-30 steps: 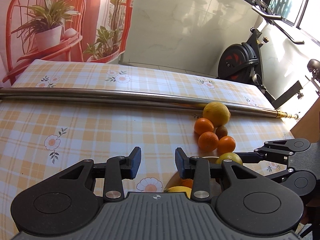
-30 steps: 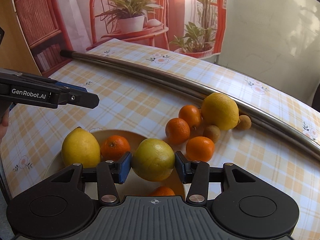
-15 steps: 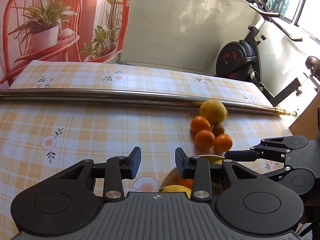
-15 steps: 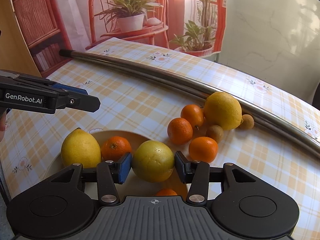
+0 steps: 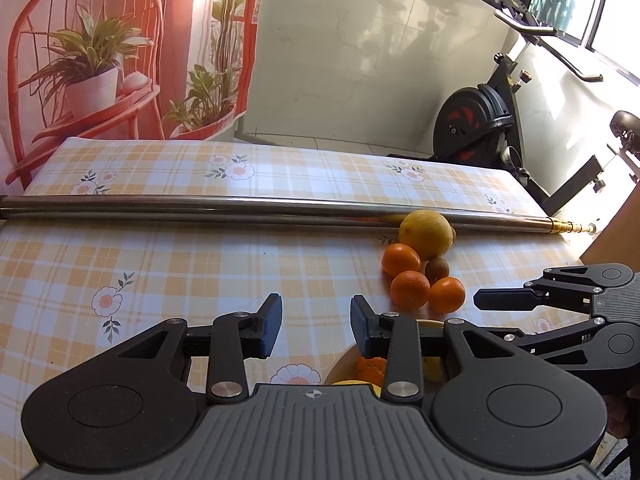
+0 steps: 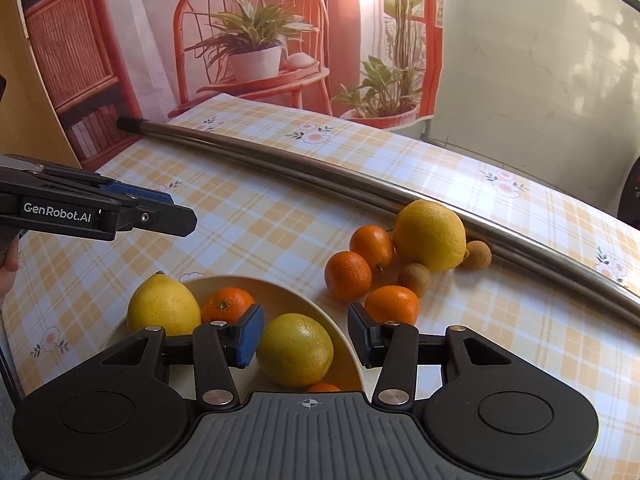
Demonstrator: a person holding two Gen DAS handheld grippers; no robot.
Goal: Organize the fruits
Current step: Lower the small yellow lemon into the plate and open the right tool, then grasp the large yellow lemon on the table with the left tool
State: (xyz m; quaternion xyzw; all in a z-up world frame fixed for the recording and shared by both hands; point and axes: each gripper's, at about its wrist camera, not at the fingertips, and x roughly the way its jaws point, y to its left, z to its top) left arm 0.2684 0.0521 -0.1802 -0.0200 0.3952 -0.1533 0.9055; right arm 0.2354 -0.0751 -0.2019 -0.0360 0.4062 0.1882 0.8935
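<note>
A cream bowl (image 6: 320, 300) holds a yellow lemon (image 6: 162, 306), an orange (image 6: 226, 304) and a yellow-green citrus (image 6: 296, 350). My right gripper (image 6: 306, 338) is open, its jaws apart on either side of the yellow-green citrus, which rests in the bowl. Beyond the bowl lie three oranges (image 6: 347, 276), a large lemon (image 6: 430, 236) and two small brown fruits (image 6: 414, 279). My left gripper (image 5: 316, 326) is open and empty above the tablecloth left of the bowl (image 5: 340, 372); it shows in the right wrist view (image 6: 176, 218).
A long steel pole (image 5: 240, 206) lies across the checked tablecloth behind the loose fruit (image 5: 426, 234). An exercise bike (image 5: 476, 128) stands past the table's far right. A printed backdrop with a red chair (image 6: 248, 40) hangs behind the table.
My right gripper has opened and let go of the yellow-green citrus, which now lies in the bowl. The left gripper has drawn back a little and stays open.
</note>
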